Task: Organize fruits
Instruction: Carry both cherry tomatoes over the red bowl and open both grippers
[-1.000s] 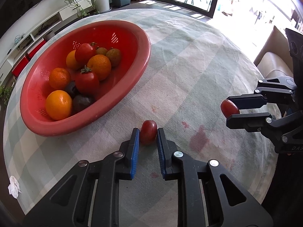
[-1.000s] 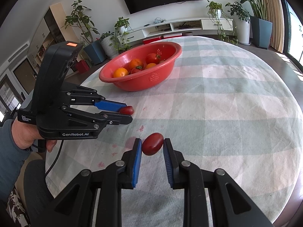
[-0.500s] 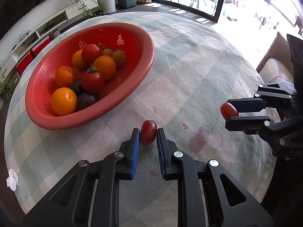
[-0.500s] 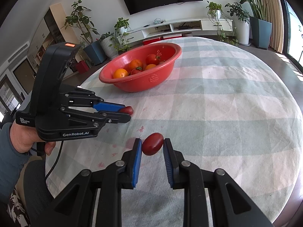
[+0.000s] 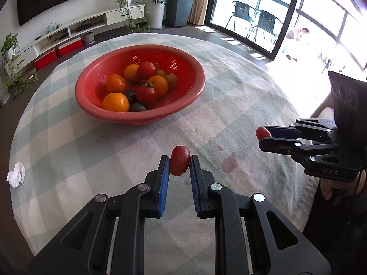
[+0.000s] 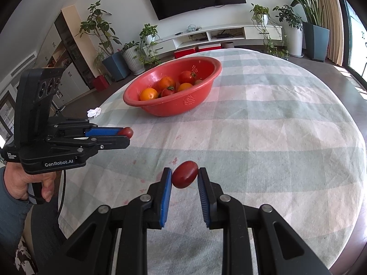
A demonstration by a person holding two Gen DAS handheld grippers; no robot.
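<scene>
My left gripper is shut on a small red tomato and holds it above the checked tablecloth, short of the red bowl. My right gripper is shut on another small red tomato over the cloth. The bowl holds several oranges and tomatoes, and shows far ahead in the right wrist view. The left gripper shows at the left of the right wrist view; the right gripper shows at the right of the left wrist view.
A crumpled white tissue lies near the table's left edge and also shows in the right wrist view. Reddish stains mark the cloth between the grippers. The round table's edge curves close on the right.
The left gripper has risen and tilted up with its tomato, so the bowl looks farther away. The right gripper holds still with its tomato.
</scene>
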